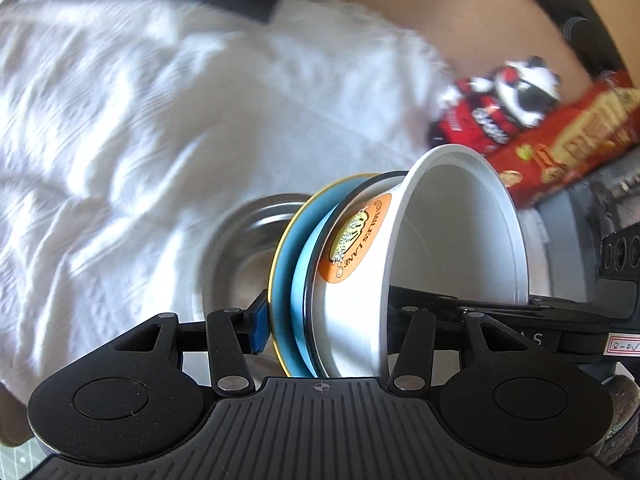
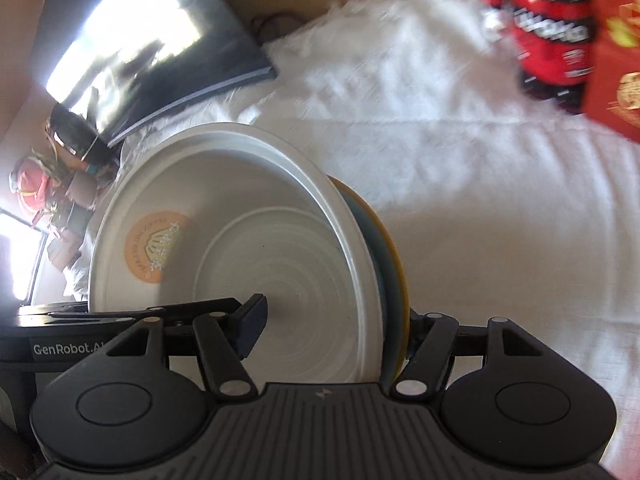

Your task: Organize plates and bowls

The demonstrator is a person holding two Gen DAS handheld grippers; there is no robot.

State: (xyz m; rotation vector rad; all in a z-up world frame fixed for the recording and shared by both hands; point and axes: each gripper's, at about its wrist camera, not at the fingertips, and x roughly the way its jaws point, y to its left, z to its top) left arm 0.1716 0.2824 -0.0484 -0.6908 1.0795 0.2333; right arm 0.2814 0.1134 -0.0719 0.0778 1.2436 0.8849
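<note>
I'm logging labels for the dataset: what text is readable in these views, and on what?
"MILES LANE": orange sticker on the white bowl.
"GenRobot.AI", cut off: label on the other gripper's body.
"8-PV", uncertain: white tag.
Red packages: print too blurred.

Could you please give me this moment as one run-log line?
left gripper: shut on dish stack | right gripper: shut on dish stack | dish stack: tilted on edge, white bowl outermost

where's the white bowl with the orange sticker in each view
Left wrist: the white bowl sits right of centre, tipped on its side, mouth facing right, nested against a blue plate.
Right wrist: the same bowl fills the lower centre-left, seen into its mouth, orange sticker showing through its wall.
Shared landmark: the red-and-black snack bag on the white cloth, upper right in both.
</note>
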